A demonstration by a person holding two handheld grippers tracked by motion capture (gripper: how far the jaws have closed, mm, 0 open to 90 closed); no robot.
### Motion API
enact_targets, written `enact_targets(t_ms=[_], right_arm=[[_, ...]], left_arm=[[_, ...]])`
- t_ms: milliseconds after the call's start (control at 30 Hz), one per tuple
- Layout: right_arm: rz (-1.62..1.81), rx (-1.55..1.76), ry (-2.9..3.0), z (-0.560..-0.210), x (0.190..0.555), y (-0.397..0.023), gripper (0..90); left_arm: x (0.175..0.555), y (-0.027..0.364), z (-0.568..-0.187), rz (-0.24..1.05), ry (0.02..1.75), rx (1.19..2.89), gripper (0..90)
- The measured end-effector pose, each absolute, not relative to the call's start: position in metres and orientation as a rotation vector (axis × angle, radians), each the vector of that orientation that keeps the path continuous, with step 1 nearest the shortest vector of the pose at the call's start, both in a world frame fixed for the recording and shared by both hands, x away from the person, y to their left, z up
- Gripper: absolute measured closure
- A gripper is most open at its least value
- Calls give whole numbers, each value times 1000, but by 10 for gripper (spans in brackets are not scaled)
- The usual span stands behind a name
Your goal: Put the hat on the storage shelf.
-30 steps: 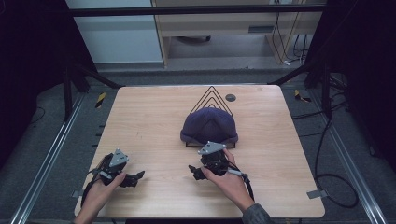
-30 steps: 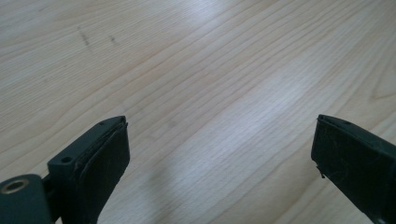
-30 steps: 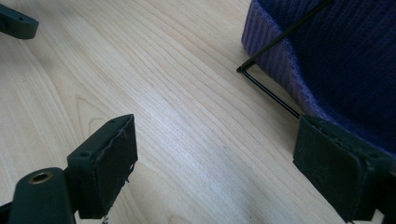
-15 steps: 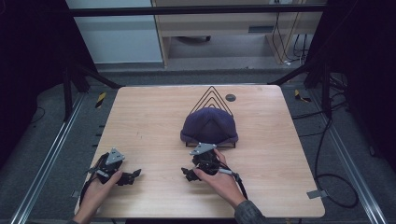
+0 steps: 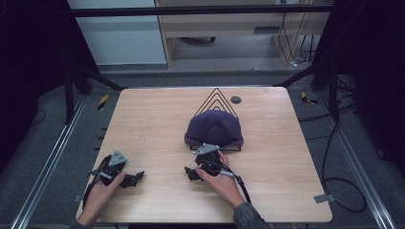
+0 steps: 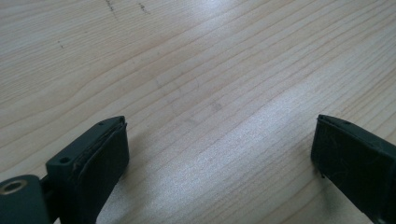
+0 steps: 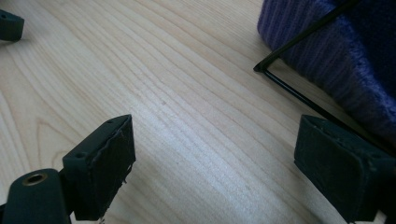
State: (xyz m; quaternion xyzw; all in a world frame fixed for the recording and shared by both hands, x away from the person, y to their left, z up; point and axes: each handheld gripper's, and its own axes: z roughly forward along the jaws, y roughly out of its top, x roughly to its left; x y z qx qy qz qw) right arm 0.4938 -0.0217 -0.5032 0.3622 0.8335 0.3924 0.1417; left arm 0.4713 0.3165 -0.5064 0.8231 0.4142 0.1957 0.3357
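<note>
My right fingers (image 5: 191,172) wide, hold nothing. Blue hat (image 5: 213,128) on wire stand (image 5: 218,98), mid surface (image 5: 153,124), just beyond right hand. Left fingers (image 5: 136,177) wide too, farther off.

left gripper (image 6: 219,158) low over wooden tabletop (image 6: 210,70), jaws spread wide, just bare wood grain between them, couple faint dark scuffs on tabletop beyond jaws
</note>
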Motion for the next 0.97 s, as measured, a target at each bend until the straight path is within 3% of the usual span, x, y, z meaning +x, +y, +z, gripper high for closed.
enact_targets(t_ms=[967], right_arm=[[1046,1050,2376,-511,487,-5,98]], left_arm=[[478,313,-508,508,1140,2121,0]])
